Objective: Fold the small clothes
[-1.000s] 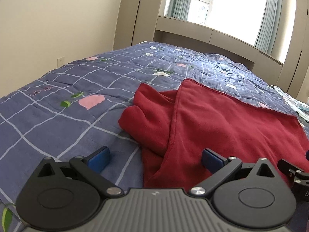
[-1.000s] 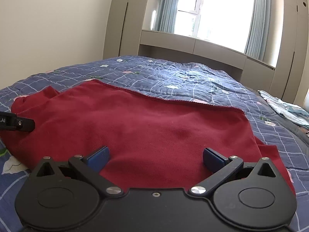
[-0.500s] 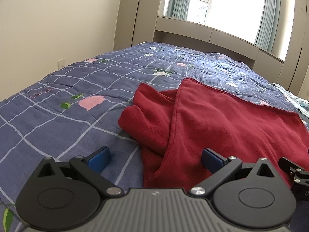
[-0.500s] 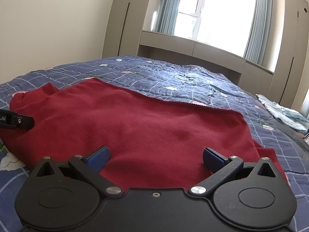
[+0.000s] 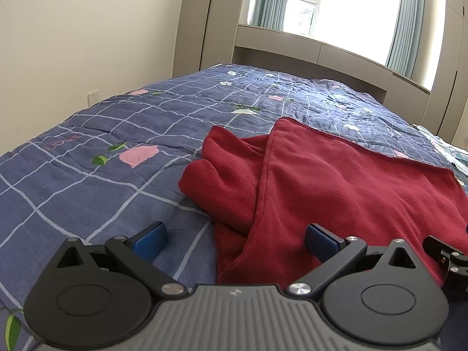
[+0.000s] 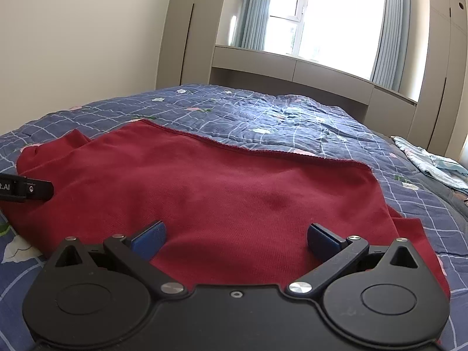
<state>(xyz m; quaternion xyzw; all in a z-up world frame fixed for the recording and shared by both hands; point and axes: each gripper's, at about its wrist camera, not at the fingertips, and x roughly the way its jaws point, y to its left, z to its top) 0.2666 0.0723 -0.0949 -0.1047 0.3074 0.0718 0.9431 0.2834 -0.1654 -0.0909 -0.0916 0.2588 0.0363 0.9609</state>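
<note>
A dark red garment (image 5: 336,184) (image 6: 222,187) lies spread on the bed, its body folded over, with a bunched sleeve (image 5: 222,175) sticking out at its left side. My left gripper (image 5: 235,241) hovers open over the garment's near left edge, one blue pad over the quilt and the other over red cloth, holding nothing. My right gripper (image 6: 235,238) hangs open above the garment's near middle, also holding nothing. The right gripper's body (image 5: 450,259) shows at the right edge of the left wrist view, and the left gripper's body (image 6: 26,188) at the left edge of the right wrist view.
A blue checked quilt (image 5: 87,181) with pink flowers covers the bed. A light blue cloth (image 6: 430,163) lies at the bed's far right. Beige cabinets, a window (image 6: 330,17) with curtains and a wall with a socket (image 5: 93,97) stand beyond.
Both views have tilted slightly upward, showing more of the wall and window. The garment has not moved, and both grippers stay open.
</note>
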